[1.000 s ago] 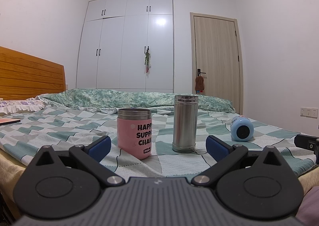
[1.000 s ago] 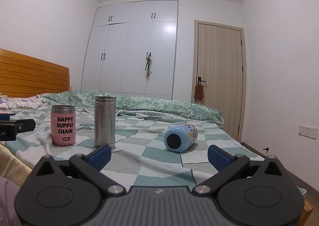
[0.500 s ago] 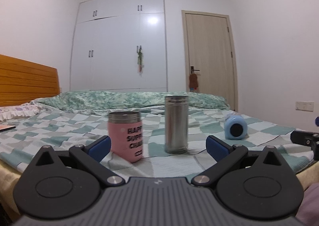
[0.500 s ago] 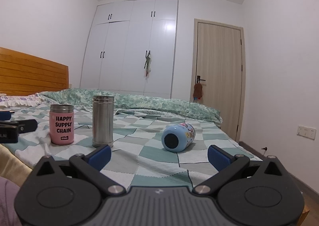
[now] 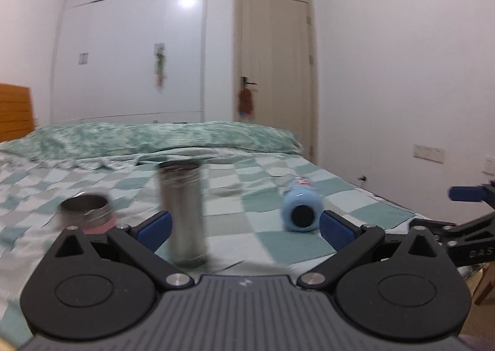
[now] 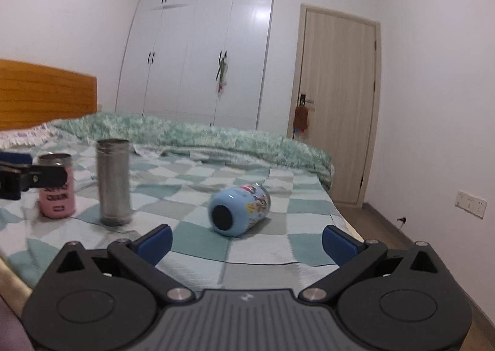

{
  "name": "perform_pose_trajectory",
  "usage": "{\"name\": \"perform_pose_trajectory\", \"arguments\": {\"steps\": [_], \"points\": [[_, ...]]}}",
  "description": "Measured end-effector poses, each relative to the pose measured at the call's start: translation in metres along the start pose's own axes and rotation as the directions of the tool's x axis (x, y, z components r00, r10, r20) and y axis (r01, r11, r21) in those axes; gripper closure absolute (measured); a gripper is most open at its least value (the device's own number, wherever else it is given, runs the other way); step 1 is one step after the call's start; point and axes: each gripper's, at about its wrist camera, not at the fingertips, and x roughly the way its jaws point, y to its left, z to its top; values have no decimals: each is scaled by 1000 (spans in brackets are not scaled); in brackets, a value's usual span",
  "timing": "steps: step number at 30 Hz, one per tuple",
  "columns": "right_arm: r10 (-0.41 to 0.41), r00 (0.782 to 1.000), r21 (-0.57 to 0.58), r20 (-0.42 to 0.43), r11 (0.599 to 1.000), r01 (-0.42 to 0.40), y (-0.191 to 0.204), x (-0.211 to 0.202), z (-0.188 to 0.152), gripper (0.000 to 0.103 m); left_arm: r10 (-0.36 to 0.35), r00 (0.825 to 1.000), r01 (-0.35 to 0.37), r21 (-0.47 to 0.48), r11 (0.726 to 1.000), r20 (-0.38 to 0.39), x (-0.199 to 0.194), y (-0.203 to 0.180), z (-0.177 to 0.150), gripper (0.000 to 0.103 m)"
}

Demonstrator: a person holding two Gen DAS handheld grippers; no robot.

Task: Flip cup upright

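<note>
Spreading wide, right tongs [image 6: 246, 241]: both blue pads apart with nothing between them, low over the near edge of the bed [image 6: 198, 242], aimed at the blue cup [image 6: 239, 210].
Left tongs [image 5: 244, 227]: also spread and bare, pointing across the bed, the steel flask [image 5: 183, 211] just ahead of the left pad.
Change: a second ago the left view faced the pink mug [image 5: 88, 211] head on; now it has swung rightward and risen, so the mug sits low behind the left pad and the frame is blurred. The right view has drawn nearer, the cup looming larger.
Meaning: likely an approach; no grasp yet, and the flip is not begun.
Cup: lying on its side on the checked cover, well right of the flask, dark round end toward the cameras, cartoon print on the barrel.
</note>
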Motion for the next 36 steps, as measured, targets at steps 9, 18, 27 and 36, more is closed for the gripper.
{"name": "perform_pose_trajectory", "arguments": {"steps": [9,18,27,36], "points": [[13,990,-56,-139,998,-21,-56,72,32,0,-78,987,91,86,992,-140,98,-44,44,0],[9,968,-60,-250,998,-25,-107,153,54,0,-91,937,133,104,986,-336,214,-77,73,0],[28,937,-89,-348,994,-63,-141,218,54,0,-81,783,141,49,989,-617,317,-93,73,0],[99,922,-101,-375,984,-147,-141,242,47,0,-18,648,91,54,994,-762,359,-91,36,17]]}}
